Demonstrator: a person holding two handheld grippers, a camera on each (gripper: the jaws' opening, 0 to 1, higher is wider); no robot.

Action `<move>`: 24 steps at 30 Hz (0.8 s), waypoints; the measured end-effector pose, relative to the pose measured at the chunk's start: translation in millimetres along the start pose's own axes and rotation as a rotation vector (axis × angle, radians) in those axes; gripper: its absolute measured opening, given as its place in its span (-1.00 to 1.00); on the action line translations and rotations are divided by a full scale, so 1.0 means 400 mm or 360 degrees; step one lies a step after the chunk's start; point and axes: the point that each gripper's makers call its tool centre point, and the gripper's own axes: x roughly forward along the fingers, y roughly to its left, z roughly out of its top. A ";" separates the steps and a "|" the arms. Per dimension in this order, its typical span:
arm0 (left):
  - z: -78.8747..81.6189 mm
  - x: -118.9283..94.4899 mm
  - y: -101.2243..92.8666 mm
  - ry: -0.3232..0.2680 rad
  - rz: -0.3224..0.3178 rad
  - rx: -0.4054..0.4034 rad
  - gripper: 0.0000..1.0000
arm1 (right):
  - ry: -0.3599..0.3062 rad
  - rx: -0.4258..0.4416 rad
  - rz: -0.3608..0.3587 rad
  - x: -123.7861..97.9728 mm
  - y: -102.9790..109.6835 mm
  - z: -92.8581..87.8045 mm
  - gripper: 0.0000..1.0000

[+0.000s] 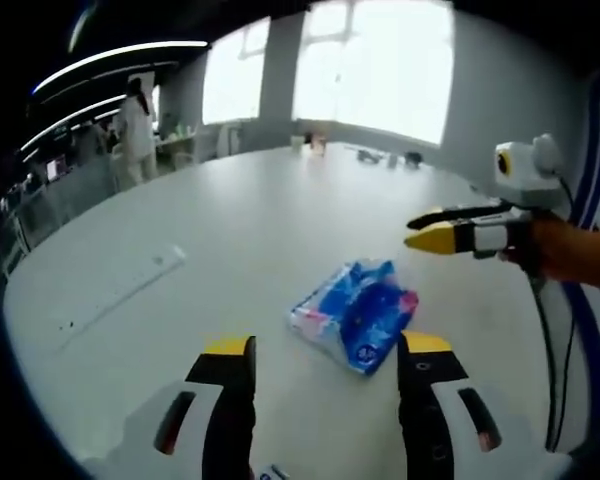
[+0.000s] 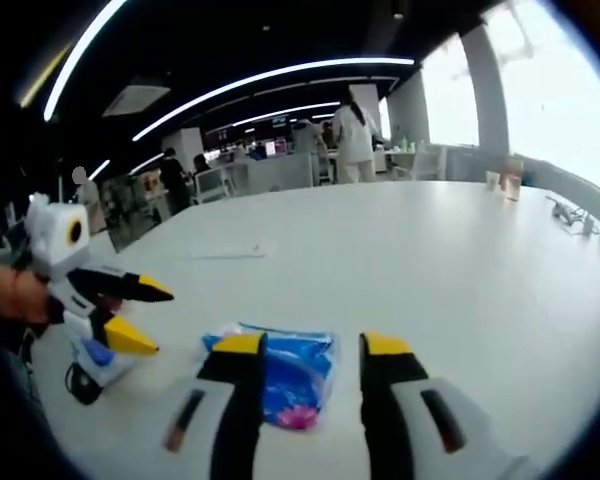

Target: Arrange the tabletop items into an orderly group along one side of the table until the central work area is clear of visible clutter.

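Note:
A blue and white plastic packet [image 1: 355,312] lies flat on the white table [image 1: 250,220]. My left gripper [image 1: 327,350] is open, and the packet sits just ahead of its yellow-tipped jaws without touching them. My right gripper [image 1: 427,230] comes in from the right, hovering beyond the packet with its jaws apart. In the right gripper view the packet [image 2: 292,375] shows between and partly behind the jaws of my open right gripper [image 2: 312,345]. My left gripper [image 2: 148,318] hangs open to the packet's left.
A long white power strip [image 1: 120,295] lies at the left of the table. Cups [image 2: 505,180] and small cabled items [image 2: 580,220] sit at the far edge. A small white and blue object [image 2: 92,368] rests under my left gripper. People stand by desks behind the table.

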 end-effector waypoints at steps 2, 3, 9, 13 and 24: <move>0.010 -0.012 0.007 -0.0023 0.0012 -0.0004 0.13 | -0.0008 -0.0001 0.0000 -0.002 0.004 0.006 -0.27; 0.014 -0.018 0.009 -0.0032 0.0014 -0.0004 0.14 | -0.0005 -0.0003 0.0000 -0.003 0.006 0.007 -0.27; 0.049 -0.063 0.025 -0.0112 0.0040 -0.0015 0.22 | -0.0053 -0.0003 0.0014 -0.018 0.028 0.044 -0.26; 0.069 -0.102 0.039 -0.0163 0.0065 -0.0020 0.28 | -0.0085 -0.0011 0.0029 -0.031 0.053 0.075 -0.25; 0.091 -0.255 0.088 -0.0282 0.0178 -0.0065 0.41 | -0.0159 -0.0054 0.0128 -0.067 0.172 0.129 -0.23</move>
